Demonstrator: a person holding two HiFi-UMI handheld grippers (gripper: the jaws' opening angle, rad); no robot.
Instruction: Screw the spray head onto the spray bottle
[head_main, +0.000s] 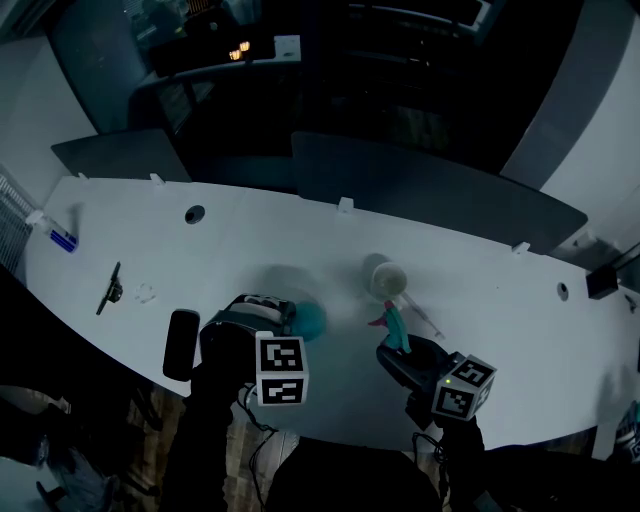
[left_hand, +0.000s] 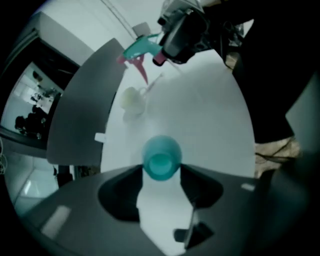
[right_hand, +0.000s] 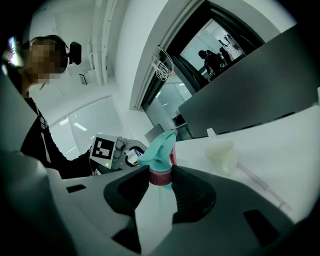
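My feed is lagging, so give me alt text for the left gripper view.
The left gripper grips a teal spray bottle between its jaw tips, the bottle's open mouth facing the camera, over the white table. Beyond it the right gripper holds the teal spray head, near a pale cup.

Your spray bottle (left_hand: 161, 157) is teal and rounded. It faces your left gripper (left_hand: 161, 169) end-on, pinched between its jaws. Your spray head (right_hand: 159, 150) is teal with a pink collar and trigger. Your right gripper (right_hand: 161, 179) clamps it at the collar, apart from the bottle, to its right.
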